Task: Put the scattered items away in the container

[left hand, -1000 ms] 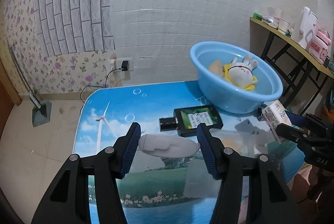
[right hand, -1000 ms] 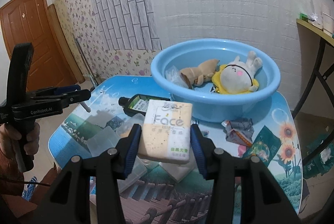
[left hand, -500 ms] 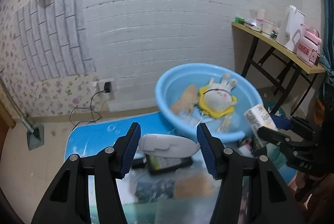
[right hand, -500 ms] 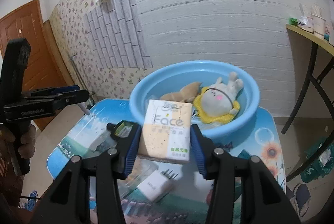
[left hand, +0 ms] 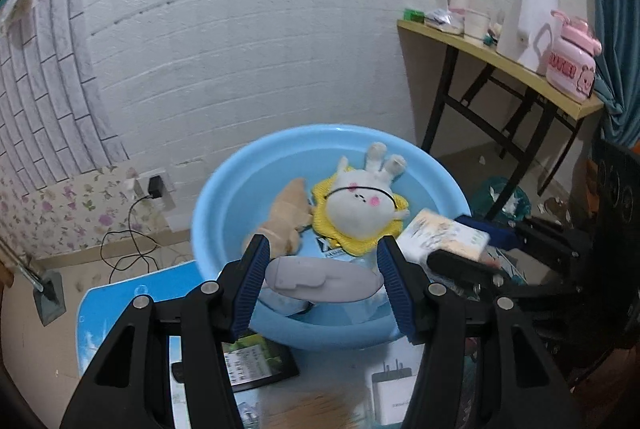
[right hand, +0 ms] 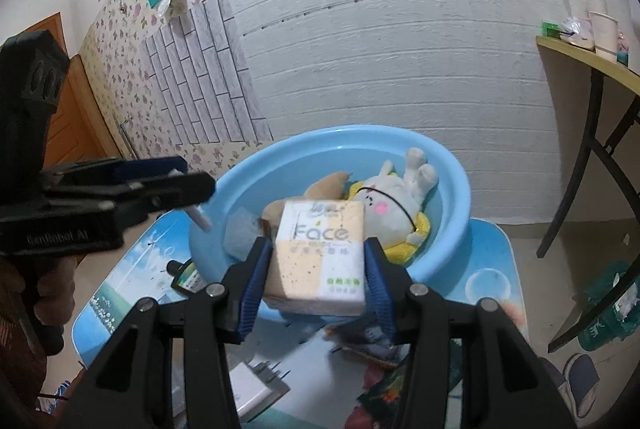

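My left gripper is shut on a grey-white oblong plastic piece, held over the near rim of the blue basin. My right gripper is shut on a "Face" tissue pack, also above the basin's near edge; the pack shows in the left wrist view. A white rabbit plush on a yellow cloth and a tan plush lie in the basin.
A dark green bottle and a white charger plug lie on the printed table in front of the basin. Snack wrappers lie near the right gripper. A side table with cups stands at right.
Both grippers rose and moved forward from over the table to above the basin's near rim, each still holding its item.
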Motion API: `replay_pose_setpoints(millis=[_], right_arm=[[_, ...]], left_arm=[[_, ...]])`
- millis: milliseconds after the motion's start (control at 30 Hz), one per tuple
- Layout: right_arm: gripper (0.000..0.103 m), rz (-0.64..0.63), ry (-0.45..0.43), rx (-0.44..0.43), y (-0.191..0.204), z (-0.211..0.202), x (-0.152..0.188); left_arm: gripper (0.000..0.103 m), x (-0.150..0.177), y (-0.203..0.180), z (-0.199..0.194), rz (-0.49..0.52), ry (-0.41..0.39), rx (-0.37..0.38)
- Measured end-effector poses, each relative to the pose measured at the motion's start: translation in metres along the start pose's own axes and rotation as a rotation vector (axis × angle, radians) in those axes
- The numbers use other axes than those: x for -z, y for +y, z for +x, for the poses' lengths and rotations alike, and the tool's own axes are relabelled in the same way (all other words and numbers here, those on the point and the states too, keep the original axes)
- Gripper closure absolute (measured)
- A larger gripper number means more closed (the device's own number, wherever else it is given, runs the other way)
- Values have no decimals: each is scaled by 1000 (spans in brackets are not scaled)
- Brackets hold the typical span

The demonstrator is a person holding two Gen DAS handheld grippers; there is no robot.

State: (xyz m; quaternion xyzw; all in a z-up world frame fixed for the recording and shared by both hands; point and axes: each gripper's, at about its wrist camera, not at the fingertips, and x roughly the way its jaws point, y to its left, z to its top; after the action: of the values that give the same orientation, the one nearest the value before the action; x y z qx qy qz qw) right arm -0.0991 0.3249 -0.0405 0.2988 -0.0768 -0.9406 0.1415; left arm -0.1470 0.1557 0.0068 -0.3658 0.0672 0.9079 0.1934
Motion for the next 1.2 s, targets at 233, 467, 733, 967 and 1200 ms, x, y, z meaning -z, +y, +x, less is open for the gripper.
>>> replay_pose_setpoints(millis=[233, 467, 733, 967, 1200], right_arm=[[61, 14, -9, -20, -11, 5, -2], [60, 43, -12, -50, -17, 5, -1], [60, 64, -15, -65, -16, -1, -1], [60, 59, -13, -58, -12, -9, 2], [60, 58, -1, -20, -11, -24, 11]], left_arm=[[47, 8, -14, 20, 24, 50, 14], [47, 15, -19, 25, 49, 77, 14], [46, 22, -22, 26, 58, 93, 16], [42, 27, -20, 17, 50, 84, 10], [39, 41, -11, -2, 30, 78, -10]])
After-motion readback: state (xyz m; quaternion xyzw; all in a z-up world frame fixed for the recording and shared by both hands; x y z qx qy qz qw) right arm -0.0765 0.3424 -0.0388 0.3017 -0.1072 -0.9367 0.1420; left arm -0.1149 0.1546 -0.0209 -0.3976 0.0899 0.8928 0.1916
